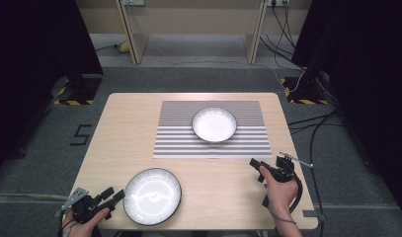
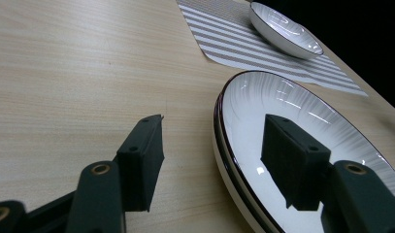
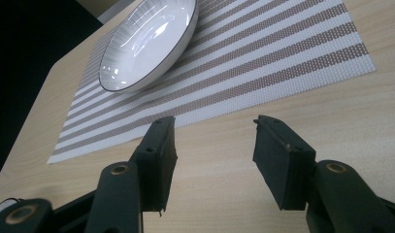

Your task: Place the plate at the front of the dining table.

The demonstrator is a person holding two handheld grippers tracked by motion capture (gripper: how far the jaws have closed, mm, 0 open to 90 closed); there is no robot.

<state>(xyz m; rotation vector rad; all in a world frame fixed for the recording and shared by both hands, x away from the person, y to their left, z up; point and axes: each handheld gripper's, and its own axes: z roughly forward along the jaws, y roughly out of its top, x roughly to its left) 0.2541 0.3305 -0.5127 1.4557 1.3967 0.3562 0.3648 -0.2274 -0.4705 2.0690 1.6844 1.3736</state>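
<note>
Plate (image 1: 152, 196), tabletop (image 1: 114, 128) at 7 o'clock; left tongs (image 1: 115, 196) open, straddling its rim to grip; bowl (image 1: 214, 124) on mat (image 1: 179, 143), 12 o'clock; right tongs (image 1: 257, 169) open, idle.

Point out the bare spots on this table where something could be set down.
Free: bare wood left of the striped mat, and between the mat's near edge and the right gripper. Crowded: the near-left corner, where the left gripper straddles the plate rim. A bowl sits mid-mat.
</note>
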